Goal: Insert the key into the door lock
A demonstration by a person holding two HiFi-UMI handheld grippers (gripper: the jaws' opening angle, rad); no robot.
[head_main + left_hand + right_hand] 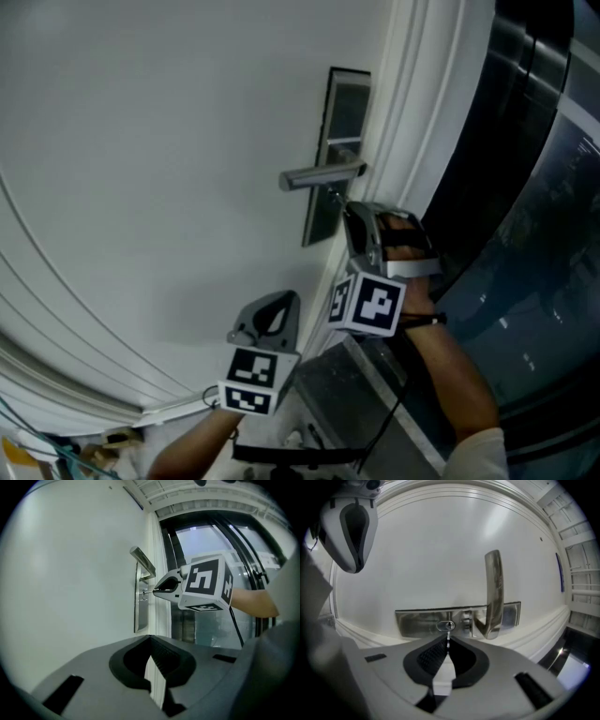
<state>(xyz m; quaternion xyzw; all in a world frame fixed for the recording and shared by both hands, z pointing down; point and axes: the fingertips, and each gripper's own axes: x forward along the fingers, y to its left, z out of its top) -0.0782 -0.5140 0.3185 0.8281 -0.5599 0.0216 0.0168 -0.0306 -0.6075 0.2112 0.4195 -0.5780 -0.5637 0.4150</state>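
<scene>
A white door (169,141) fills most of the head view, bordered by a white moulded frame (403,112). Dark glass panels (534,187) are seen beyond the frame. A steel lock plate (417,623) is fixed to the door, and a lever handle (493,592) stands out from it. A keyhole (446,626) is set in the plate just beside the handle's base.

The right gripper (448,645) is held up against the plate by a hand (412,253). Its jaws are closed on a thin key (448,638), gripped at their tips. The key is pointed straight at the keyhole and its tip is seen meeting the slot. How far it has gone in cannot be told.

The left gripper (279,302) is held lower, apart from the lock and close to the bare door. Its jaws are pressed together at the tips, and nothing is held between them.

The arm behind the left gripper is cut off by the lower edge of the head view. Some cables (56,455) in the bottom left corner are too dim to be made out clearly.
</scene>
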